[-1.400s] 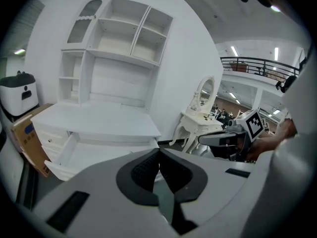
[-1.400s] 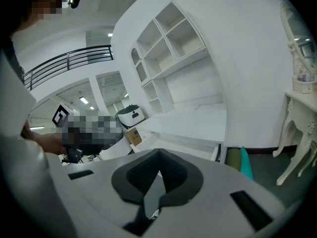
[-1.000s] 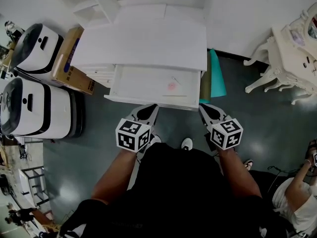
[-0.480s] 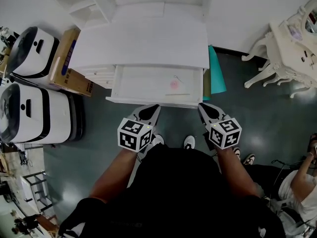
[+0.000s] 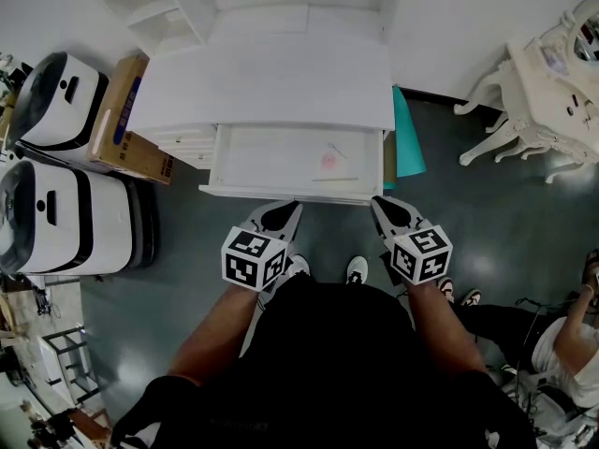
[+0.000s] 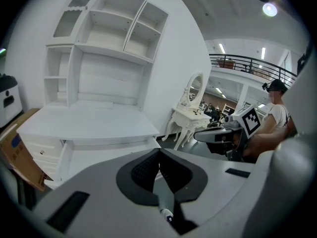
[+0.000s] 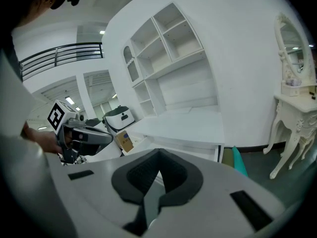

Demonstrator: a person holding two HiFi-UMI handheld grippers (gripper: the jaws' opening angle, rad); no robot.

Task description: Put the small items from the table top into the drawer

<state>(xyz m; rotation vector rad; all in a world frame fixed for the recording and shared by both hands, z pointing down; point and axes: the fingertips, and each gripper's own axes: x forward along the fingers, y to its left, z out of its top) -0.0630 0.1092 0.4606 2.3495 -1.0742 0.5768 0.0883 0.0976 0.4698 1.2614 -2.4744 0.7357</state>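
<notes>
Looks done: surface [image 5: 281, 87] bare, items [image 5: 328, 161] in open drawer [image 5: 253, 162]; your left gripper [image 5: 284, 215] and right gripper [image 5: 386, 210] jaws pressed together, empty.

I log the following surroundings. Floor [image 5: 496, 223]: dark, glossy, grey-green. Left of the desk [image 5: 271, 82], two white machines with black tops stand one behind the other, the far one [image 5: 65, 96] and the near one [image 5: 56, 218]. A brown cardboard box [image 5: 131, 124] lies between the far machine and the desk side, touching the desk. At the desk's right side a teal board [image 5: 407, 143] leans on edge, with an olive board [image 5: 389, 162] just inside it. Well apart to the right stands an ornate white dressing table [image 5: 552, 73] on curved legs, carrying an oval mirror [image 6: 194, 88]. A white shelf unit [image 6: 104, 48] with open compartments rises above the desk. A seated person [image 5: 562, 363] shows at lower right. A dark railing [image 6: 247, 63] runs along an upper level.
</notes>
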